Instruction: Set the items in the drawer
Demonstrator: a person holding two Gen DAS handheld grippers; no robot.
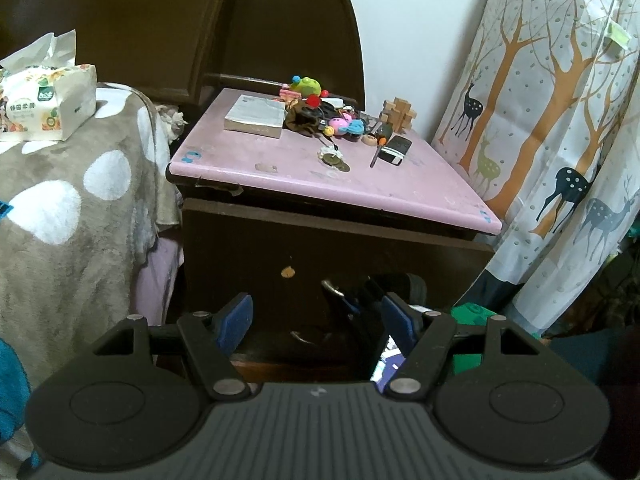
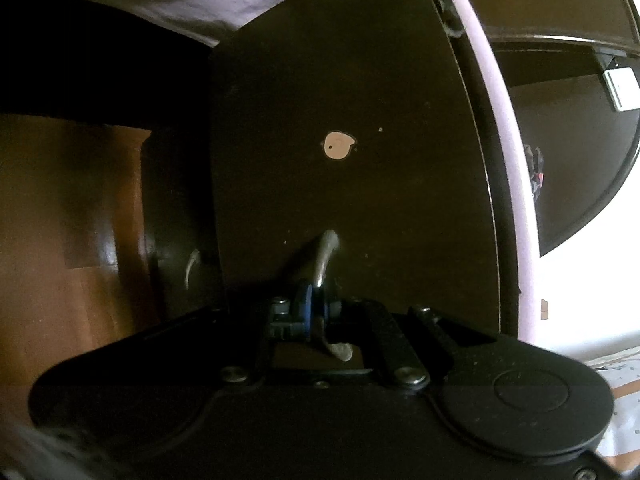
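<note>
Nearest, the left gripper [image 1: 316,326] hangs with its blue-padded fingers spread wide and nothing between them, low in front of the dark nightstand. Just beyond it, the right gripper [image 2: 316,310] is clamped on the metal drawer handle [image 2: 325,254], its pads pinched tight around the bar; in the left wrist view the same tool [image 1: 374,300] shows at the drawer front [image 1: 320,252]. The drawer front looks flush or nearly so with the cabinet, though the dim light makes any gap hard to judge.

Further back, on the pink nightstand top [image 1: 280,178], the items all sit untouched: coins [image 1: 335,160] toward the front edge, a screwdriver [image 1: 380,142] and a black remote [image 1: 396,149] nearer the right edge, a white box [image 1: 256,116] toward the left edge, then a heap of keychains and toys [image 1: 328,118], a green frog toy [image 1: 306,86] and a wooden block puzzle [image 1: 398,114] along the back edge.

So the task appears barely begun: the handle is gripped, the drawer awaits pulling, and every item remains to be carried in. The free left gripper seems ready to start picking once the drawer stands open.
</note>
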